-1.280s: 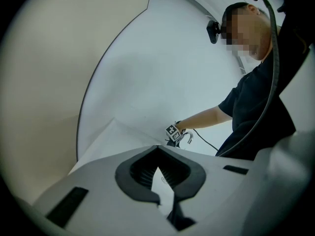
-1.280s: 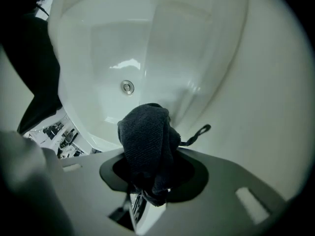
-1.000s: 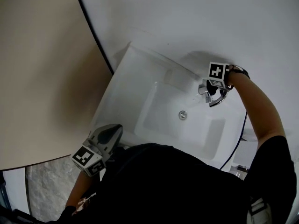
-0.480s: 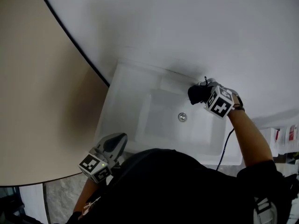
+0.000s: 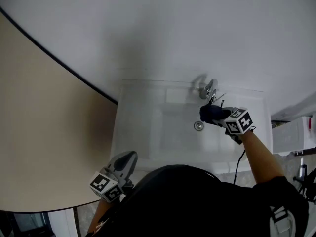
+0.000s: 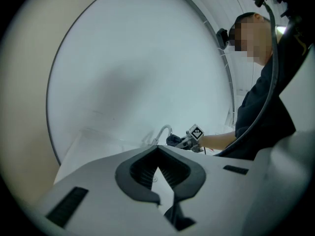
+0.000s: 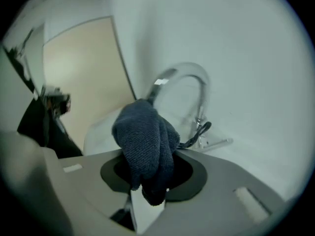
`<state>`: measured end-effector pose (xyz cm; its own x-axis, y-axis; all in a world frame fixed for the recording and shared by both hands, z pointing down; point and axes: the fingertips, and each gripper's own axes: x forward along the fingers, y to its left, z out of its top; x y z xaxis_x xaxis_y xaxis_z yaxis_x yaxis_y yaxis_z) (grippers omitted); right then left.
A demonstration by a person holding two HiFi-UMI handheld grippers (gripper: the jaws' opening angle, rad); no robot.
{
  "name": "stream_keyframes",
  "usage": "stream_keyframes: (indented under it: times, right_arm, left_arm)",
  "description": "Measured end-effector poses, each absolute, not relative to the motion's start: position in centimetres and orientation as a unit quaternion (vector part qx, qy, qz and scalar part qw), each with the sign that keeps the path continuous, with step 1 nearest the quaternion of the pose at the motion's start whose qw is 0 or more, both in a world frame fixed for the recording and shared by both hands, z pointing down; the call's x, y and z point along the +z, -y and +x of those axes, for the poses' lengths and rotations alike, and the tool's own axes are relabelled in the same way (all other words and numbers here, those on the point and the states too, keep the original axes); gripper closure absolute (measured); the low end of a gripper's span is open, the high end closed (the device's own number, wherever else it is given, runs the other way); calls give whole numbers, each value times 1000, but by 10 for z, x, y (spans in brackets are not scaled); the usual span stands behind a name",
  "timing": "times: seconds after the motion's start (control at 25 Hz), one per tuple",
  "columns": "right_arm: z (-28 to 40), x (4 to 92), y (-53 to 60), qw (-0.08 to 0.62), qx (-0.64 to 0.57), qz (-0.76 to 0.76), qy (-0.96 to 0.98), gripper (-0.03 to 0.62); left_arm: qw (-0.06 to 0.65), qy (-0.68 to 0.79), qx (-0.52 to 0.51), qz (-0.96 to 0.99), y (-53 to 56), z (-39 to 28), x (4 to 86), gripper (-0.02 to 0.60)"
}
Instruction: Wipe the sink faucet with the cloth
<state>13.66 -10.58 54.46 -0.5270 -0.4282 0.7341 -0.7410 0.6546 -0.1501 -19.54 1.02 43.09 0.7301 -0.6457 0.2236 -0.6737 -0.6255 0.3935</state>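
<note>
**Cloth held at the faucet's spout, left gripper idle**

A plain white wall (image 5: 163, 28) fills the upper part of the head view, and a beige panel (image 5: 44, 127) takes up the 9 o'clock side. Below the wall sits the white rectangular sink (image 5: 133, 127), its long back edge against the wall.

The left gripper (image 5: 126, 160) is at 7 o'clock of the sink, off its front corner and well apart from the faucet. In the left gripper view its jaws (image 6: 157, 150) meet at the tips and nothing is between them. It points across the basin toward the faucet (image 6: 164, 132).

The right gripper (image 5: 218, 116) reaches in over the basin from 5 o'clock. Its jaws have just been closing a little, and they are clamped on the cloth. In the right gripper view the fabric bulges up out of the gap between them (image 7: 147, 149).

The curved chrome faucet (image 5: 210, 89) stands at 12 o'clock on the sink's back ledge, with its arched spout bending out over the basin.

The dark blue terry cloth (image 5: 211, 113) is bunched into a lump at 6 o'clock of the faucet, just beside the end of the spout. Whether it touches the metal cannot be told. In the right gripper view the cloth (image 7: 145, 139) covers the lower part of the arch (image 7: 194, 80).

The round metal drain (image 5: 199, 126) lies in the basin floor at 7 o'clock of the cloth.
</note>
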Motion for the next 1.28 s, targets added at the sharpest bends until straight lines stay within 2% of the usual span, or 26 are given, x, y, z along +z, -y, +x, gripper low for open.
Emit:
stream_keyframes:
  times: [0.08, 0.24, 0.48, 0.72, 0.84, 1.04, 1.28]
  right_arm:
    - [160, 558, 138, 271, 294, 396, 827, 482]
    - [175, 576, 193, 218, 356, 429, 801, 481]
    - [172, 578, 241, 238, 357, 428, 795, 480]
    - [182, 535, 234, 242, 266, 427, 829, 480]
    - [175, 503, 228, 282, 166, 422, 846, 482]
    - [168, 476, 206, 423, -68, 406, 807, 484]
    - [138, 496, 164, 454, -123, 370, 801, 485]
  left_arm:
    - [236, 362, 41, 901, -10, -181, 429, 591]
    - [249, 353, 58, 900, -11, -150, 422, 591]
    - [229, 356, 92, 901, -9, -131, 414, 591]
    - [233, 367, 83, 897, -7, -132, 406, 591]
    - [230, 364, 74, 899, -3, -136, 405, 591]
    - [228, 349, 60, 907, 1, -132, 409, 591]
    - [226, 338, 48, 912, 4, -134, 408, 591]
